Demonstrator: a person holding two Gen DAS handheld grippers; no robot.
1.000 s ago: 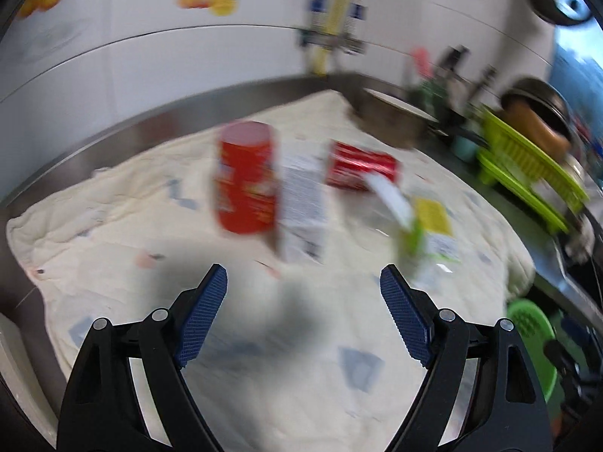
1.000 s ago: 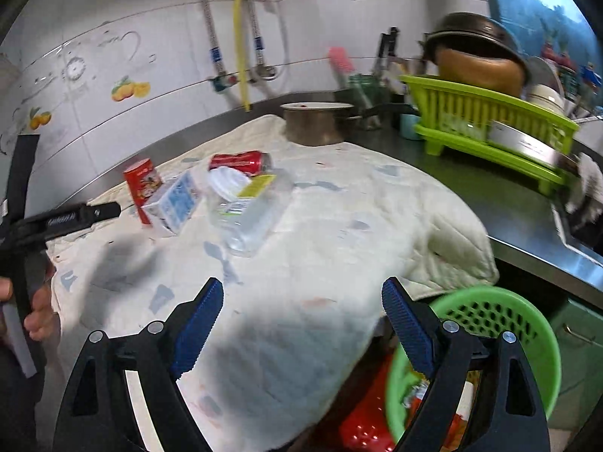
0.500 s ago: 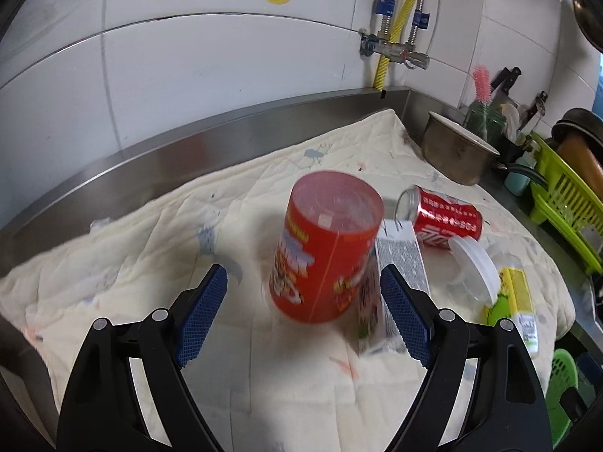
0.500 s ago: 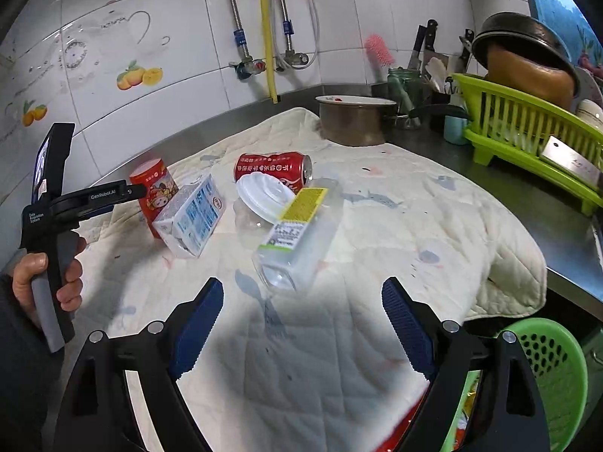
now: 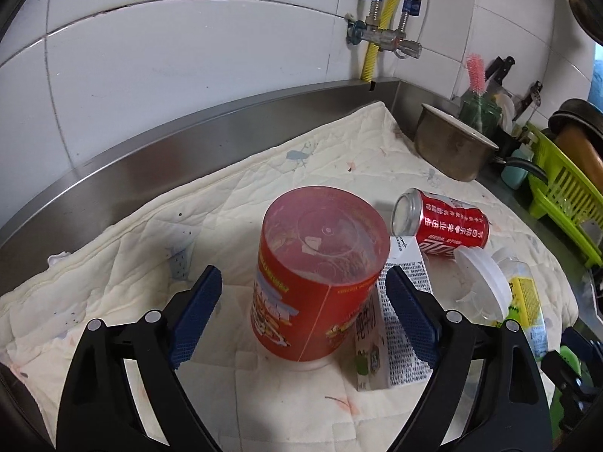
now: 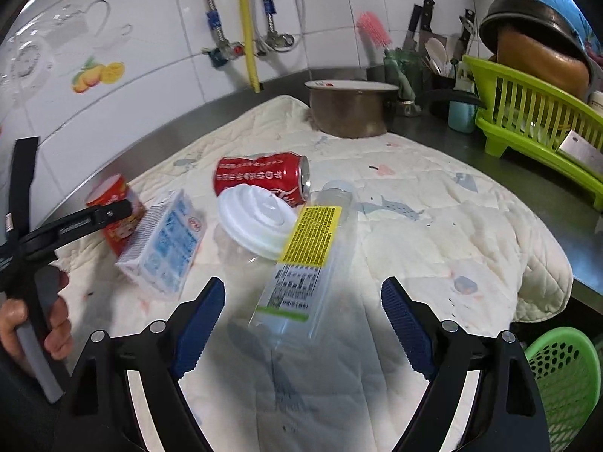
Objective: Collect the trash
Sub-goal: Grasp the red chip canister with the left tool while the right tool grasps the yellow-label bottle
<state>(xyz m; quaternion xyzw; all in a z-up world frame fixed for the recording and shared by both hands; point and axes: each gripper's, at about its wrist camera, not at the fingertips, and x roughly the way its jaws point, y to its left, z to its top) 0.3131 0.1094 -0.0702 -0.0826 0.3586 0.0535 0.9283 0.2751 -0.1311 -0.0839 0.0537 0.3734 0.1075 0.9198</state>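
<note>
A red canister (image 5: pixel 320 286) stands upright on the quilted cloth (image 5: pixel 132 248), between the fingers of my left gripper (image 5: pixel 303 316); the jaws are opening and the pads stay clear of it. A milk carton (image 5: pixel 392 324) leans beside it, and a red can (image 5: pixel 448 226) lies behind. In the right wrist view a clear bottle with a yellow label (image 6: pixel 305 260) lies on the cloth, its near end between the wide-apart fingers of my right gripper (image 6: pixel 303 324), untouched. A white lid (image 6: pixel 256 218), the can (image 6: pixel 260 177), the carton (image 6: pixel 162 245) and the canister (image 6: pixel 117 207) lie beyond.
A metal pot (image 6: pixel 350 109) sits at the back of the steel counter. A green dish rack (image 6: pixel 535 120) with cookware stands at the right. A green basket (image 6: pixel 565 376) sits below the counter's front edge. A hand (image 6: pixel 37 320) holds the left gripper.
Both grippers have come closer to the trash. The canister now stands between the left fingers, which have widened slightly. The right gripper has advanced until the bottle's end lies between its fingers.
</note>
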